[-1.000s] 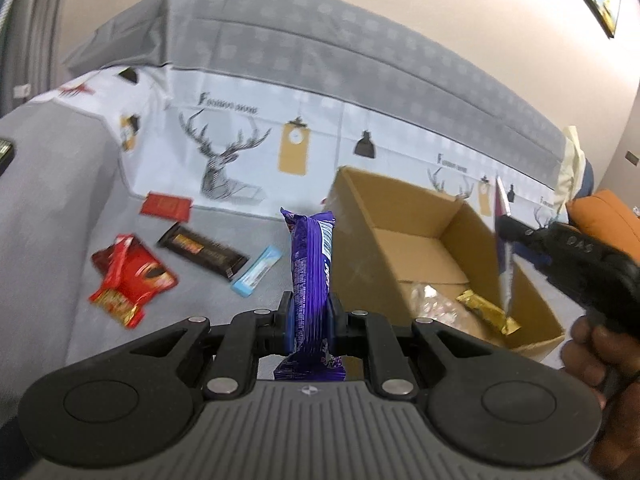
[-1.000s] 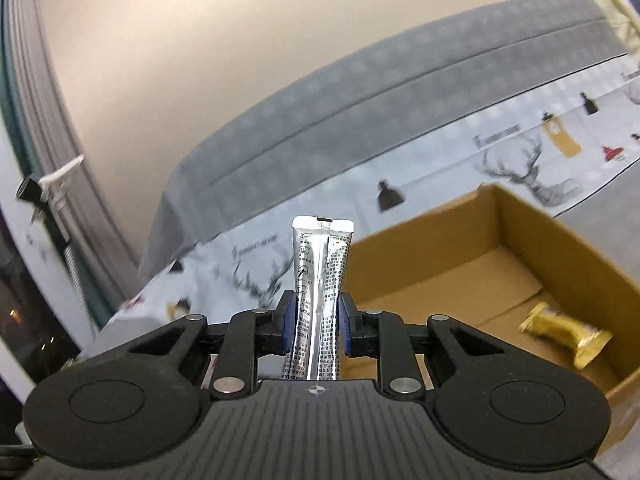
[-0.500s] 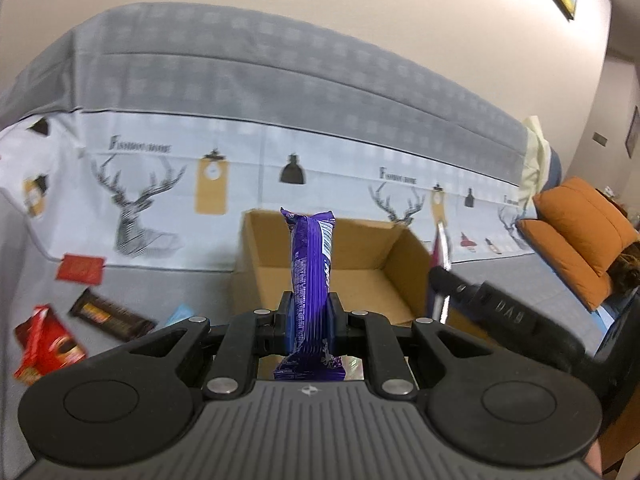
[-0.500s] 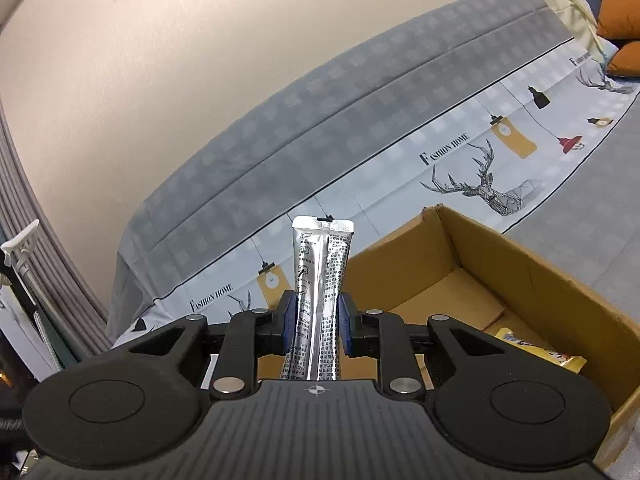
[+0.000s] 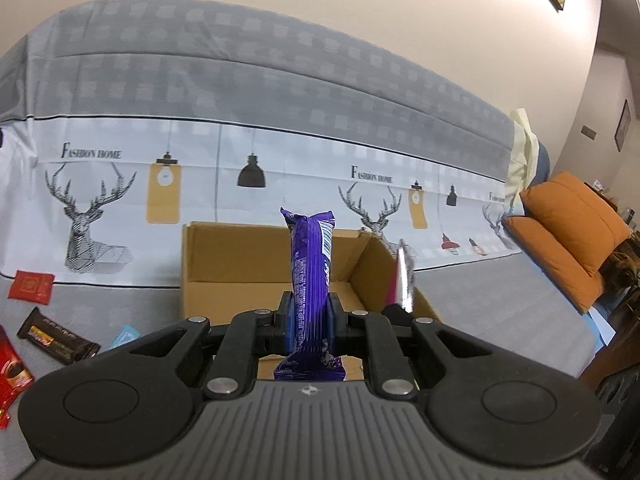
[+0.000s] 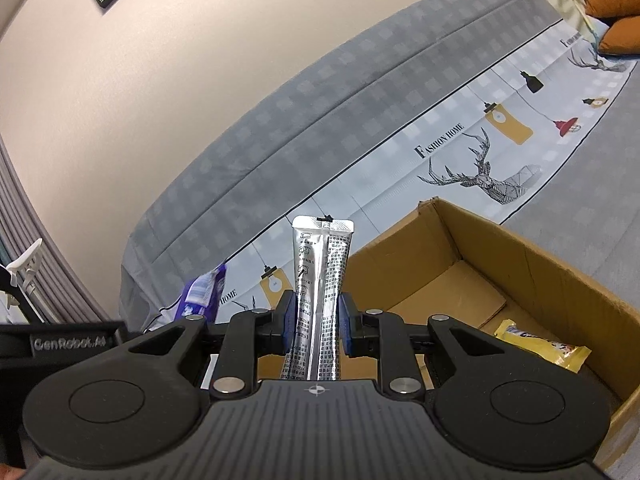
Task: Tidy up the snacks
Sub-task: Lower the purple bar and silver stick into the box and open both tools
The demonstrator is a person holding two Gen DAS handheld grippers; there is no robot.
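Gripping the purple snack bar (image 5: 311, 276) low on its wrapper, the left gripper (image 5: 310, 320) is holding it upright with its jaws nearly closed, the blue pads pressing both flat sides, right in front of the open cardboard box (image 5: 224, 256). The right gripper (image 6: 318, 320) is doing the same with a silver foil sachet (image 6: 320, 292), clamped around its lower half and standing above the near edge of the box, where a yellow packet (image 6: 540, 350) is already lying on the floor. Both items are looking light and soft: the wrapper is creasing under the pads, and the foil is likely slick, so a mid-body pinch across the flat faces is probably serving best, while squeezing harder is risking crushing the contents. Several more snacks are waiting on the grey cover to the left: a dark brown bar (image 5: 58, 340), a red packet (image 5: 14, 376), a small red sachet (image 5: 31, 285) and a light blue packet (image 5: 125, 336), this last half hidden behind the gripper body. The box's near wall and most of its floor are being blocked by the grippers, so how full it is cannot be judged.
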